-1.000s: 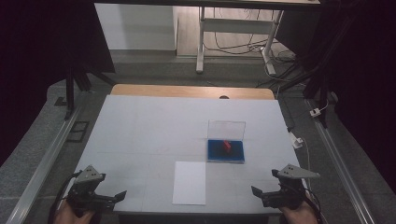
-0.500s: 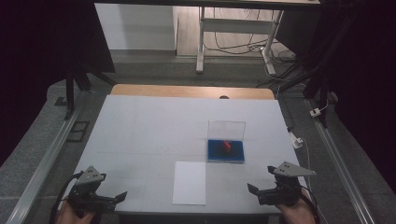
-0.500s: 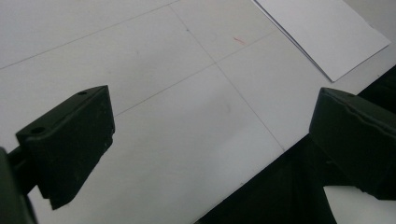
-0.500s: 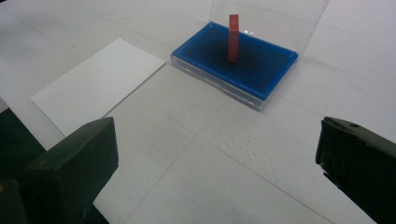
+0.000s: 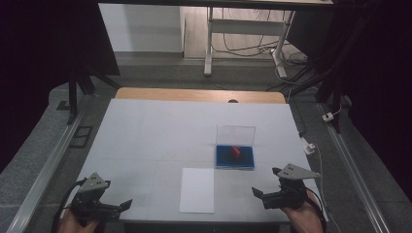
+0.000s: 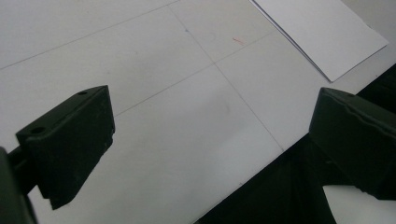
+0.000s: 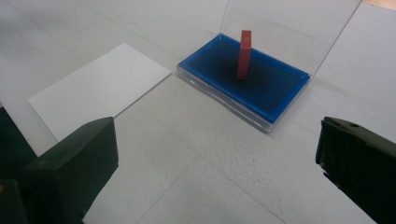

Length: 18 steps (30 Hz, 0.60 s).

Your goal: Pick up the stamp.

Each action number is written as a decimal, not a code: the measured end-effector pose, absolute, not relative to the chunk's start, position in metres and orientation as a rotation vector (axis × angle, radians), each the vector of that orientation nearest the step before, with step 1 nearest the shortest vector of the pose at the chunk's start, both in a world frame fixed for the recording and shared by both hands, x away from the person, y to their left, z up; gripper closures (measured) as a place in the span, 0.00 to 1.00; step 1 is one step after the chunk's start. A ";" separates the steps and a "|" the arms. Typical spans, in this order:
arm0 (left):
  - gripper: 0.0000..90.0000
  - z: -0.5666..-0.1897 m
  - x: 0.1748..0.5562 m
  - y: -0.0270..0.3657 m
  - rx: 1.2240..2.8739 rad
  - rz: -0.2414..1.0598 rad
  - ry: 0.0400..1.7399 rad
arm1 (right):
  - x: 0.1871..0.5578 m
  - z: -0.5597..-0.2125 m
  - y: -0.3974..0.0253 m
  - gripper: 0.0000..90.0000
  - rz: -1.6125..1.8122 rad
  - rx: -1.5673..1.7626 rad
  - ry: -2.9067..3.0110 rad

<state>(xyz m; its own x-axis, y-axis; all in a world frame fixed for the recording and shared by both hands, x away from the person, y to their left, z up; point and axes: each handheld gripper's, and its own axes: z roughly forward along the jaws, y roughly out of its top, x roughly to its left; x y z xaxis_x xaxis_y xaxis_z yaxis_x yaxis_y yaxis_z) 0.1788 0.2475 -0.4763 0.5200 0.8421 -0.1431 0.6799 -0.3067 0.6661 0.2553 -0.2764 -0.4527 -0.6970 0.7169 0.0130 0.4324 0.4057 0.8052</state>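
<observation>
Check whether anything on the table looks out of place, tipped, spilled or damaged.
Nothing stands out. The small red block stands upright on the blue pad of the clear plastic case, whose lid is raised. The white paper sheet lies flat beside it. Both tongs are open, off the objects.

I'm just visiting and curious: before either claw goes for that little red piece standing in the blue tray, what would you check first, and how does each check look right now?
1. Right claw open: ok, jaws wide apart in the right gripper view.
2. Left claw open: ok, holding nothing.
3. Red piece upright on the blue tray: ok.
4. Clear lid raised behind the tray: ok, the near side is open.
5. Path from right claw to tray: ok, bare table between them.
6. White sheet out of the way: ok, it lies flat left of the tray, apart from it.
</observation>
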 end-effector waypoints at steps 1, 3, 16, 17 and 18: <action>0.01 -0.476 0.179 0.248 2.074 0.302 1.234 | 0.257 -0.453 -0.275 0.00 1.179 0.992 2.337; 0.01 -0.476 0.179 0.248 2.074 0.300 1.234 | 0.260 -0.453 -0.273 0.00 1.183 1.007 2.342; 0.01 -0.477 0.180 0.247 2.083 0.294 1.236 | 0.285 -0.458 -0.249 0.00 1.161 1.000 2.439; 0.01 -0.477 0.180 0.247 2.084 0.295 1.235 | 0.285 -0.458 -0.249 0.00 1.161 1.000 2.439; 0.01 -0.477 0.180 0.247 2.086 0.296 1.233 | 0.287 -0.458 -0.248 0.00 1.157 1.001 2.445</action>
